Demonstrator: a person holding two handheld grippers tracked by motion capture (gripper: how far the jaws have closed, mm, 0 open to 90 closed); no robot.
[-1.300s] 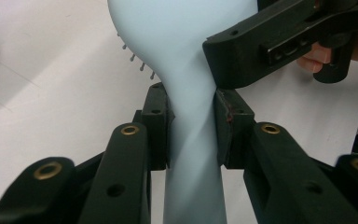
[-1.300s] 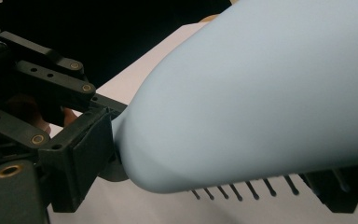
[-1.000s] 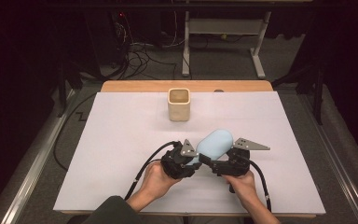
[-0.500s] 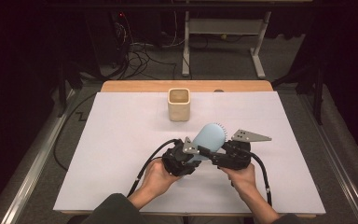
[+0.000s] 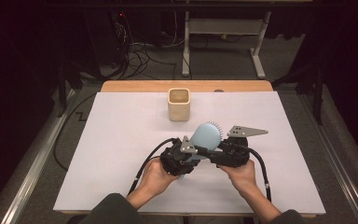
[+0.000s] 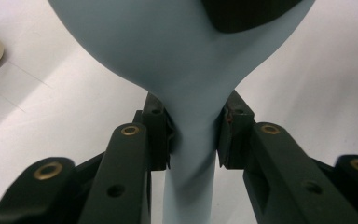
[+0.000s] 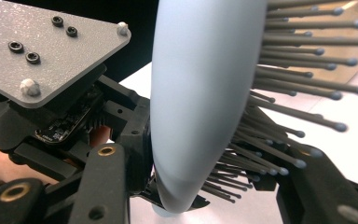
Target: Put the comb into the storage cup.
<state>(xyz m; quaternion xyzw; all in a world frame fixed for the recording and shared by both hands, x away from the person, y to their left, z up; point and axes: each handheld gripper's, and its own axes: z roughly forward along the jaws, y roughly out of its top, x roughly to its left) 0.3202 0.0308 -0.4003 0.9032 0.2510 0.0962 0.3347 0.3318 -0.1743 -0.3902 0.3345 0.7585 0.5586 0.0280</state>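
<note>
A pale blue hairbrush (image 5: 205, 137) is held above the white table covering (image 5: 121, 140), near the person's edge and slightly right of centre, with its oval head tilted up and away from the person. In the left gripper view, the left gripper (image 6: 193, 140) is seen clamped on the narrow neck of the brush, where the handle widens into the head; both jaw pads are pressed against the blue plastic on either side. In the right gripper view, the right gripper (image 7: 200, 186) is placed about the lower edge of the brush head, one jaw against the smooth back and the other among the dark, ball-tipped bristles (image 7: 307, 60); the jaws stand apart by the thickness of the head, and firm contact on the bristle side cannot be confirmed, so it cannot be told whether this gripper is closed on the brush. In the high view, the two grippers are observed close together, each held in a hand (image 5: 154, 176), with black cables (image 5: 147, 161) trailing back towards the person. A beige, square-mouthed cup (image 5: 179, 103) stands upright farther back on the covering, well apart from the brush. The grey three-cornered plate (image 7: 46, 51) of the left gripper is seen just beside the brush in the right gripper view.
</note>
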